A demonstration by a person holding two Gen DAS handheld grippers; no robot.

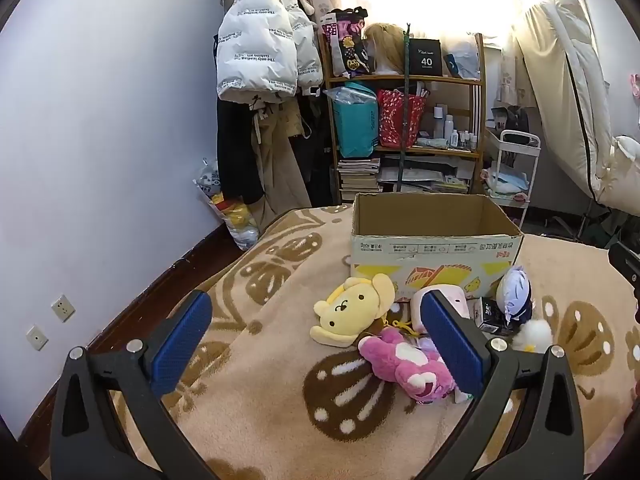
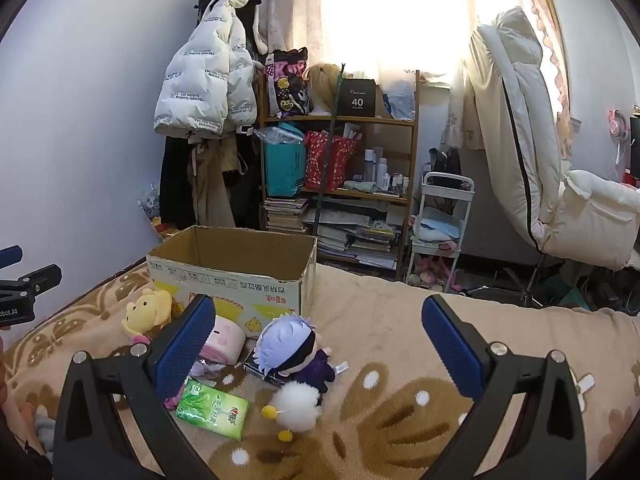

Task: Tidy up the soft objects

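An open cardboard box (image 1: 436, 236) (image 2: 232, 268) stands on a beige patterned blanket. In front of it lie soft toys: a yellow dog plush (image 1: 352, 308) (image 2: 148, 310), a pink bear plush (image 1: 408, 368), a pink roll-shaped plush (image 1: 452, 300) (image 2: 224, 340), a white-haired doll (image 1: 516, 292) (image 2: 292, 348) and a white fluffy chick (image 1: 532, 334) (image 2: 296, 406). A green tissue pack (image 2: 212, 408) lies near the right gripper's left finger. My left gripper (image 1: 316, 344) hovers open above the blanket before the plush pile. My right gripper (image 2: 316, 344) hangs open over the doll and chick, holding nothing.
A small dark box (image 1: 490, 314) (image 2: 260, 366) lies under the doll. Behind the bed stand a cluttered wooden shelf (image 1: 408, 120) (image 2: 340, 160), hanging coats (image 1: 264, 48), a white trolley (image 2: 440, 232) and a padded chair (image 2: 528, 140). The wall (image 1: 100, 140) runs along the bed's left side.
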